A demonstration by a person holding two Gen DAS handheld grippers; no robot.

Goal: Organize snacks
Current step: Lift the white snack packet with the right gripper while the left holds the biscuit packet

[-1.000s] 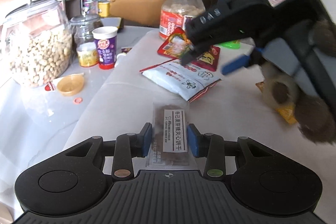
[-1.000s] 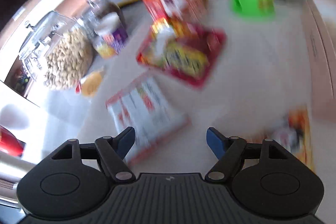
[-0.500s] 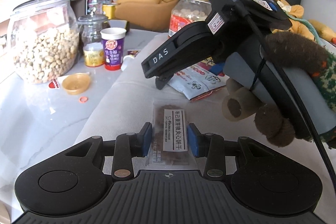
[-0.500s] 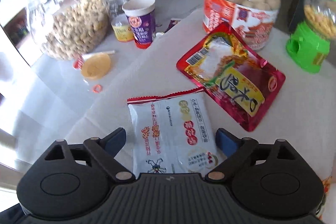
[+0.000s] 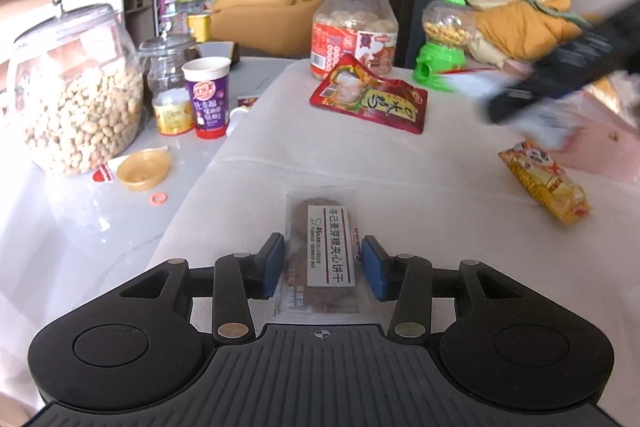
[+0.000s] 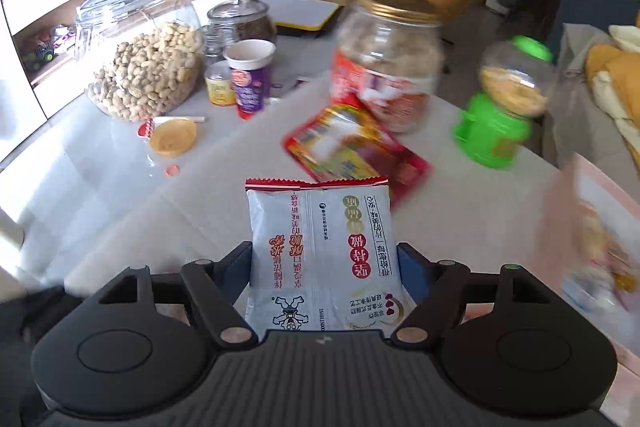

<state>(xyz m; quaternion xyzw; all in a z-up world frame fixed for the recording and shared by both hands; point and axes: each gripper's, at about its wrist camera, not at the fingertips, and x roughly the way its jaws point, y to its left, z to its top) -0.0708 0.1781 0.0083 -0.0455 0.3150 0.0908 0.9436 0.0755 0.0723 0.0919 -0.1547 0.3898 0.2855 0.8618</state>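
Observation:
A clear cookie packet (image 5: 320, 247) with a white label lies on the white cloth (image 5: 320, 163). My left gripper (image 5: 323, 261) straddles it with its jaws opening, and the blue pads (image 5: 376, 267) stand just off the wrapper. My right gripper (image 6: 324, 259) is closing on a white-and-blue snack packet (image 6: 320, 251), pads pressing both edges, and holds it above the cloth. In the left wrist view its blurred dark body (image 5: 560, 79) sweeps across at the right. A red packet (image 5: 372, 99) and a yellow packet (image 5: 544, 183) lie on the cloth.
A gold-lidded snack jar (image 5: 354, 27) and a green candy dispenser (image 5: 440, 55) stand at the back. On the left are a big peanut jar (image 5: 76, 91), a purple cup (image 5: 208, 99) and a yellow lid (image 5: 144, 169). A pink box (image 6: 600, 227) sits at the right.
My left jaws have widened off the cookie packet. My right gripper came down over the white packet, closed on it and carried it up and to the right.

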